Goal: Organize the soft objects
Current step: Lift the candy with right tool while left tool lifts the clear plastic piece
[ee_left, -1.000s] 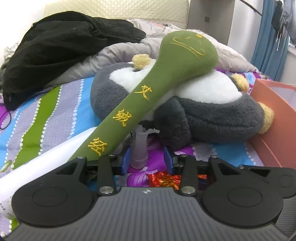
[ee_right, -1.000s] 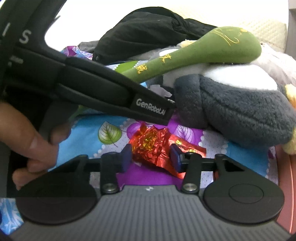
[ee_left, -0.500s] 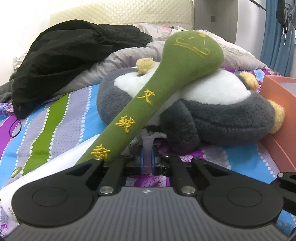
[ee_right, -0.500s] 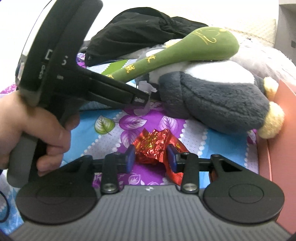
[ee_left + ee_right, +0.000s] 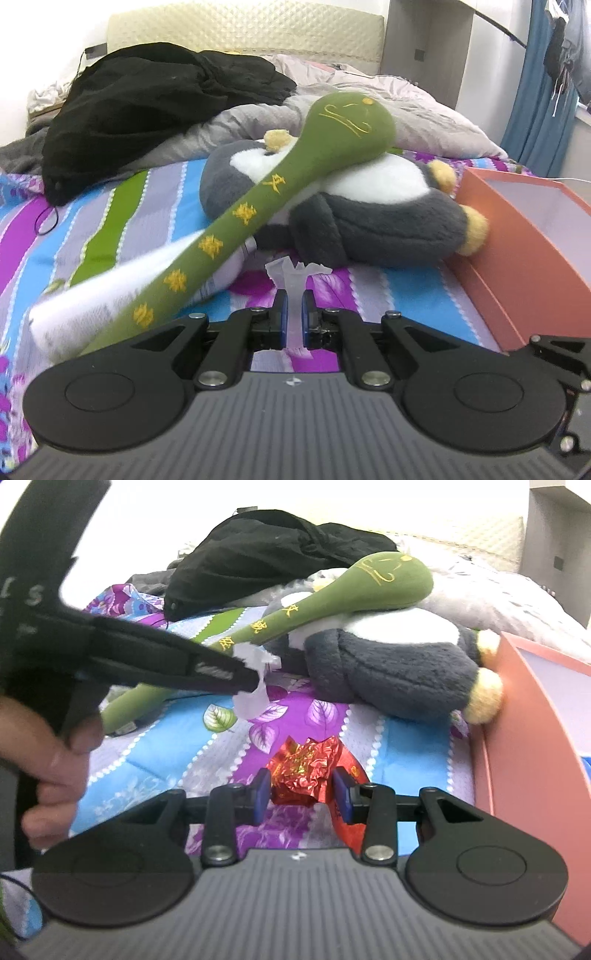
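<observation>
Left tongs point(image 5: 291, 317) pinch a clear plastic scrap point(image 5: 293, 275) above the bed point(image 5: 413, 291); right tongs point(image 5: 303, 794) clamp red foil point(image 5: 304, 771), the orange box point(image 5: 524, 760) at three o'clock.

A crumpled clear plastic wrapper point(image 5: 291, 280) stands upright at the lower centre of the left wrist view, pinched at its lower part, its frilly top spread open. A crinkled red foil wrapper point(image 5: 303, 771) with gold print sits at the lower centre of the right wrist view. A green spoon-shaped plush point(image 5: 295, 173) with yellow embroidery leans diagonally across a grey-and-white plush toy point(image 5: 369, 218) lying mid-frame on the bed.
</observation>
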A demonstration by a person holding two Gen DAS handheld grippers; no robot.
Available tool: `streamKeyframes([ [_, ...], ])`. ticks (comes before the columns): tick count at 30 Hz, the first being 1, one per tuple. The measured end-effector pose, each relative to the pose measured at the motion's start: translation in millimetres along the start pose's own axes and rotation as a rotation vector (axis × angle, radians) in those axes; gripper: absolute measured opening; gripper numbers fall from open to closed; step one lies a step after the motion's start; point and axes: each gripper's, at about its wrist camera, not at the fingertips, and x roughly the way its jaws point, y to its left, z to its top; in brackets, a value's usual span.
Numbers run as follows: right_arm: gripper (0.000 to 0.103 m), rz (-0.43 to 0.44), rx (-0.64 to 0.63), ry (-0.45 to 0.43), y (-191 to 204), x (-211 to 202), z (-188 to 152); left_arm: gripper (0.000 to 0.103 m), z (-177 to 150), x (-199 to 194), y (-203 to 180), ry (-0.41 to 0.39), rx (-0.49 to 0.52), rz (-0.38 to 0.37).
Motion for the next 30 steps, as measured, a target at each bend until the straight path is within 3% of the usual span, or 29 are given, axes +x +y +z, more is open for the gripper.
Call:
streamKeyframes([
  [12, 0.04, -0.018, 0.031, 0.008, 15.4, -47.9, -14.7, 0.009, -34.5, -68.3, -4.1, 0.024, -0.078, -0.051],
  [30, 0.04, -0.018, 0.099, -0.038, 32.2, -130.6, -13.1, 0.009, -45.0, -178.0, -2.8, -0.023, -0.155, -0.09],
])
